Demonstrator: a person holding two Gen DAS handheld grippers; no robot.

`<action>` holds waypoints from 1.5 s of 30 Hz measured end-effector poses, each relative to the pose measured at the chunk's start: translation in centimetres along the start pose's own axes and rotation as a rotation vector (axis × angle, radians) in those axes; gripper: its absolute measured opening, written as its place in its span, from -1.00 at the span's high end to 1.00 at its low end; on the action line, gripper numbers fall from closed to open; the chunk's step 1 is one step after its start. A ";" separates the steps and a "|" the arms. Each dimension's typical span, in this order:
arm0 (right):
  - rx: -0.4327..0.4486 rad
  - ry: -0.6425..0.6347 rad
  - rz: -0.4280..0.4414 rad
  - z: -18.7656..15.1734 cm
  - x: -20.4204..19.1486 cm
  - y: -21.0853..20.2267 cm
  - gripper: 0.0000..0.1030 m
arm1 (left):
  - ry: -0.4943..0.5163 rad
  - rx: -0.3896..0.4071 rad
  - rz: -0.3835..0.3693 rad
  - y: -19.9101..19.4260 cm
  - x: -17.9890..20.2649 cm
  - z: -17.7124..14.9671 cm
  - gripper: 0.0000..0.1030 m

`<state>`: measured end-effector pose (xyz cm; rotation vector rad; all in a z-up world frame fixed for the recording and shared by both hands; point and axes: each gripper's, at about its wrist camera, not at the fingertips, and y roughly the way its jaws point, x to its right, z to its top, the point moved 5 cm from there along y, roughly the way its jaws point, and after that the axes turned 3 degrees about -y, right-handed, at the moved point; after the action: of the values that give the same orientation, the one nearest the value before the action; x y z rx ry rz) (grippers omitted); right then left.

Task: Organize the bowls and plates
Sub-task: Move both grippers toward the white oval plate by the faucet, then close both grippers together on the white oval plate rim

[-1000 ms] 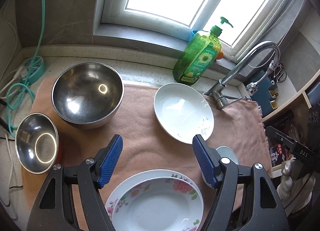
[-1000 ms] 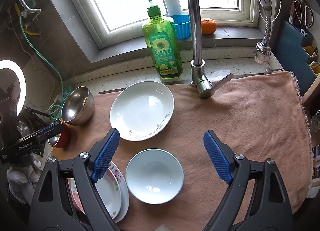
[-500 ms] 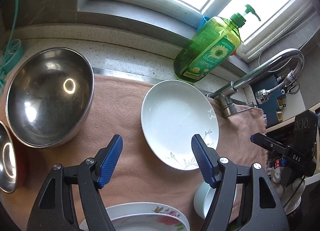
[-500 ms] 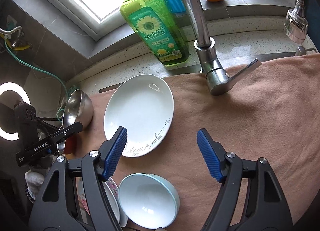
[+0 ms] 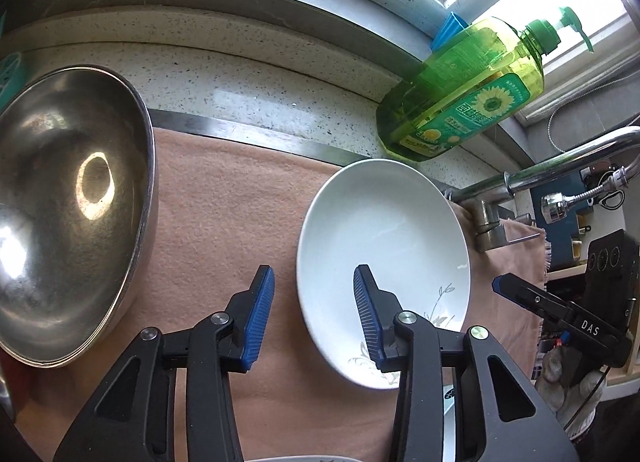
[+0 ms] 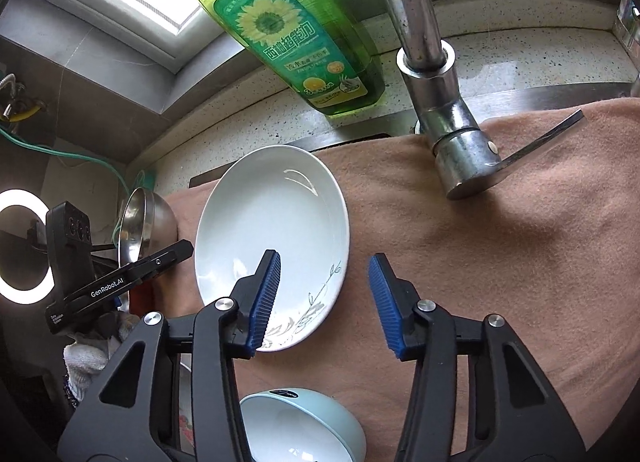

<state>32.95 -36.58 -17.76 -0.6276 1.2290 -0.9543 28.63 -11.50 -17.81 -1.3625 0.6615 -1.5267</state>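
Under the right tool point(image 6: 324, 298), a pale bowl point(image 6: 304, 426) sits cut off.

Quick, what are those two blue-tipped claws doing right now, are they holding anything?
Left gripper: open, holding nothing; its fingers straddle the near-left rim of the white plate.
Right gripper: open, holding nothing; straddling the same plate's right rim.

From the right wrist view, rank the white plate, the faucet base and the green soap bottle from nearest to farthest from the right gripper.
1. White plate: its right rim sits between the right gripper's fingers.
2. Faucet base: ahead, right.
3. Green soap bottle: farthest, on the counter by the window.
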 end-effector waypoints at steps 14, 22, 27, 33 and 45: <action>-0.040 0.008 -0.026 0.7 1.0 2.6 0.67 | 0.005 -0.028 -0.003 1.8 0.0 0.7 0.67; -0.056 0.020 -0.023 0.7 1.3 3.7 0.83 | 0.013 -0.030 -0.001 2.2 0.0 0.8 0.79; -0.051 0.002 -0.041 0.6 0.9 3.8 0.85 | 0.025 -0.029 0.007 2.4 0.2 0.8 0.79; -0.045 -0.010 -0.061 0.5 0.7 3.6 0.85 | 0.053 -0.020 0.027 2.3 0.6 0.7 0.79; -0.030 -0.031 -0.069 0.5 -0.6 2.1 0.85 | 0.070 0.000 0.026 1.0 0.9 0.3 0.79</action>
<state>33.95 -35.10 -19.13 -0.7096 1.2023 -0.9811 29.31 -12.60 -18.23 -1.3003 0.7201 -1.5589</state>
